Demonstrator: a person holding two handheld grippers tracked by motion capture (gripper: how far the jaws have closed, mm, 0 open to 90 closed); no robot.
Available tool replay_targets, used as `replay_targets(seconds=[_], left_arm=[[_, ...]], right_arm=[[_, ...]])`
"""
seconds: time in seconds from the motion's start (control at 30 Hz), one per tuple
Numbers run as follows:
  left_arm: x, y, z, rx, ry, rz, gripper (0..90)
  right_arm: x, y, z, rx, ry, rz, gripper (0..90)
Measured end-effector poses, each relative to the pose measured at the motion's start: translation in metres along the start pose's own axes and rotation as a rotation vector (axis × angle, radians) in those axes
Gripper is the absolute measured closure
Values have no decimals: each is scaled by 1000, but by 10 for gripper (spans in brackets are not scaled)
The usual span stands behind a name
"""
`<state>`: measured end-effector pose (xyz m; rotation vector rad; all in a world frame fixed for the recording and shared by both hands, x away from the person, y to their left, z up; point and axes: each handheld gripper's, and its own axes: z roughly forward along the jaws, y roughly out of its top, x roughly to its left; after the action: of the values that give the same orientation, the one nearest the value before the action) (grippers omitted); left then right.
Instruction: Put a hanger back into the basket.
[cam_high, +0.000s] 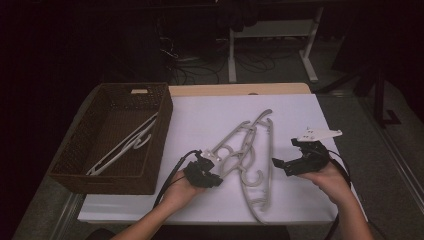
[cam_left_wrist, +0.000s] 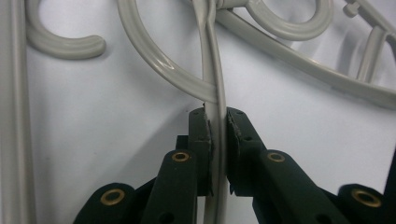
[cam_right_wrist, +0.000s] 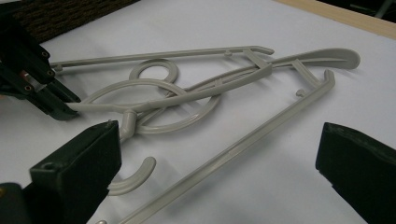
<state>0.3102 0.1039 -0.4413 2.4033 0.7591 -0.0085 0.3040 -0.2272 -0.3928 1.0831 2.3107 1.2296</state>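
The left gripper's (cam_left_wrist: 217, 140) fingers (cam_left_wrist: 201, 140) are clamped on a thin grey bar of a plastic hanger (cam_left_wrist: 212, 70), one pad on each side of it with no gap showing. No earlier picture is at hand, so only the grip itself can be told. In the high view this left gripper (cam_high: 210, 162) sits at about 7 o'clock of the white tabletop (cam_high: 210, 120), in the person's left hand (cam_high: 182, 192), and bites the near left end of the upper hanger (cam_high: 235, 145).

That hanger lies crossed over a second hanger (cam_high: 265, 165), the two touching where they overlap near the middle of the tabletop; their long arms run toward 1 o'clock and the hooks curl toward 6 o'clock.

The right gripper's (cam_right_wrist: 219, 172) fingers (cam_right_wrist: 79, 163) stand wide apart with nothing between them, above the tabletop (cam_right_wrist: 280, 186) just short of the pair of hangers (cam_right_wrist: 196, 88). In the high view the right gripper (cam_high: 300, 160) is at about 4 o'clock, held in the right hand (cam_high: 330, 180), just beside the hangers and not touching them.

At 9 o'clock stands a dark wicker basket (cam_high: 160, 135), its right wall just beside the left gripper's cable. A third hanger (cam_high: 125, 145) lies slantwise inside it.
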Motion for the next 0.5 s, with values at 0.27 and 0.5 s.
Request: replay_targets(seconds=[0.27,0.5], left_arm=[[0,7,-15,-45,-21,40,822],[8,21,-41,-92,-12,72,822]], right_arm=[[-2,-2,1,-5,-3,5,2],[2,-14,-3,-29,-11,25,2]])
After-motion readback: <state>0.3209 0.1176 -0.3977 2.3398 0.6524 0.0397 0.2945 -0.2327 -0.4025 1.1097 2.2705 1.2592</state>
